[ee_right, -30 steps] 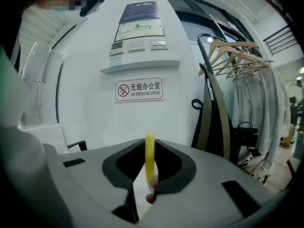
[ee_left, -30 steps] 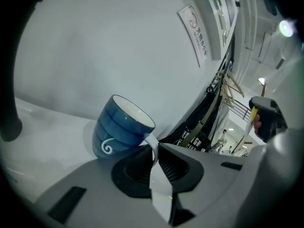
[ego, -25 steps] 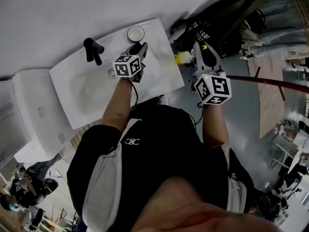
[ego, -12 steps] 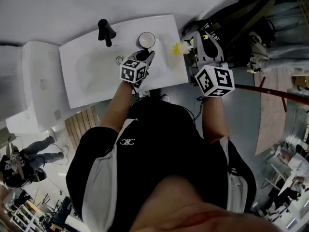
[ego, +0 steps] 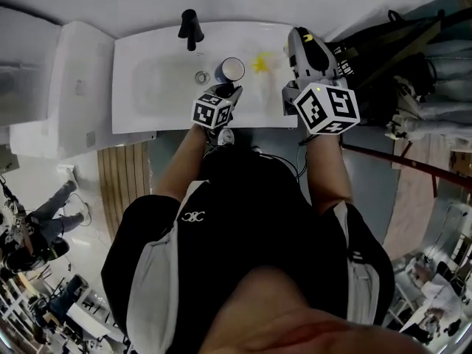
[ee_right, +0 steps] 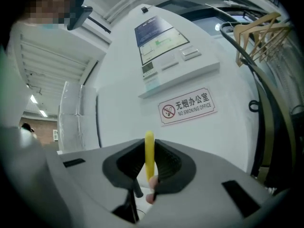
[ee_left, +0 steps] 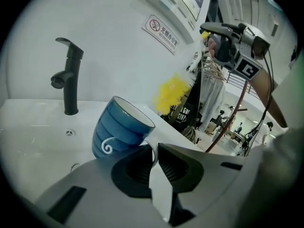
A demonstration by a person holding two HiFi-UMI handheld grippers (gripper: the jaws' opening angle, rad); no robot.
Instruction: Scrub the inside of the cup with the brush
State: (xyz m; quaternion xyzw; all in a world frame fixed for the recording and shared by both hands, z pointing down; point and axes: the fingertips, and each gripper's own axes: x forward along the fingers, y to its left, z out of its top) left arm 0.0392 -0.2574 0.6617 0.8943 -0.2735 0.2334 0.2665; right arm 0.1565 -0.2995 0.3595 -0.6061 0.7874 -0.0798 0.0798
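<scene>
White sink [ego: 140,102] fills the head view: right of the black faucet [ego: 190,28], the cup [ego: 231,69] meets the left gripper [ego: 224,93]; jaw states unreadable there. Left gripper view: jaws clamp the tilted cup's white handle. Right gripper view: right gripper [ee_right: 148,167] pinches the yellow brush [ee_right: 149,151] handle; bristles hidden.

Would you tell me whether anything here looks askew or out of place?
Only the blue cup: it tilts instead of standing upright, since the left gripper is shut on its white handle. The right gripper grips the brush. Nothing looks spilled or broken.
</scene>
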